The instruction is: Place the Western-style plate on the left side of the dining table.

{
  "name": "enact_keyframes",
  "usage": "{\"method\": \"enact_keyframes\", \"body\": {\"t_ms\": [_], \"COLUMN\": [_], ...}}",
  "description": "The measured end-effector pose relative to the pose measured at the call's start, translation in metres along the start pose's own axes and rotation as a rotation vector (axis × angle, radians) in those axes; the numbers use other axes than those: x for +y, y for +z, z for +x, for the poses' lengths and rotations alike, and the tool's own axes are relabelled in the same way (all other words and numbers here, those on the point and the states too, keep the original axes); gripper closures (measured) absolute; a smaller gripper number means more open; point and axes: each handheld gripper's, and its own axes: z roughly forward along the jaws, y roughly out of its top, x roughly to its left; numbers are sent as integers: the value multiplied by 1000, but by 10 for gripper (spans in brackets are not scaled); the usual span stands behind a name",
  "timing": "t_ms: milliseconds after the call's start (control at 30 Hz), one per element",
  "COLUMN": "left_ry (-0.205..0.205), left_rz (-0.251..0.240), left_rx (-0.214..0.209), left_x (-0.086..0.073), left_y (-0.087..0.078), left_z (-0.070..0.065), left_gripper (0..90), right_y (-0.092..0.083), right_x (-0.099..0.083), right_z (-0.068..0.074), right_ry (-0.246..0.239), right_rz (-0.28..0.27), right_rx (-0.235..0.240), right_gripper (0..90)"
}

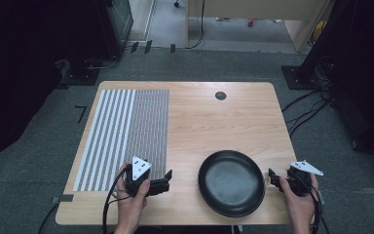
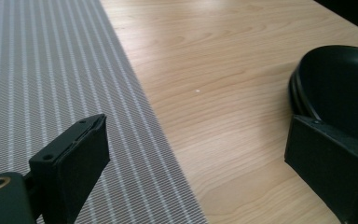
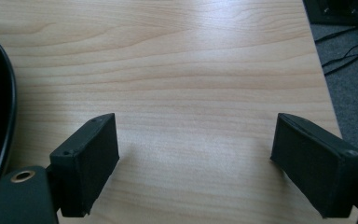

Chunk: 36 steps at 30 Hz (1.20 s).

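Black plate [image 1: 231, 183] w/o any legible label, btwn empty, spread L tongs [image 1: 167, 178] & R tongs [image 1: 271, 176].

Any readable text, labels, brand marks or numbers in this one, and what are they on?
None can be read.
The black plate, the striped placemat and the wooden table carry no lettering.
The left gripper and right gripper, both with jaws apart, show no markings either.
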Motion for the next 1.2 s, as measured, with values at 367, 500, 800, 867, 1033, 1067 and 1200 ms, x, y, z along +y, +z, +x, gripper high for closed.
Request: {"method": "enact_keyframes", "body": {"t_ms": [367,500,800,867,1033,1067,1200], "left_ry": [65,65,37,35,44,46,34], "left_rz": [46,67,67,70,77,82,94], "left_rx": [-80,-107,-165,-185,-207,-205,-197], "left_x": [-6,-8,-6,-5,-5,-5,-5], "left_y": [18,24,40,43,49,50,54], "left_z": [-37,-47,-58,-60,-67,-68,-69], "left_gripper": [62,62,146,149,216,235,330], "right_y": [-23,-30,-44,-46,-53,-54,-57], "right_x": [6,6,7,8,5,4,1], "right_z": [-2,1,17,22,33,35,38], "right_ry": [64,80,89,93,91,91,118], "right_rz": [-27,-36,-86,-96,-122,-128,-133], "right_rx": [19,39,120,130,138,147,212], "right_gripper": [147,147,150,161,294,367,543]}}
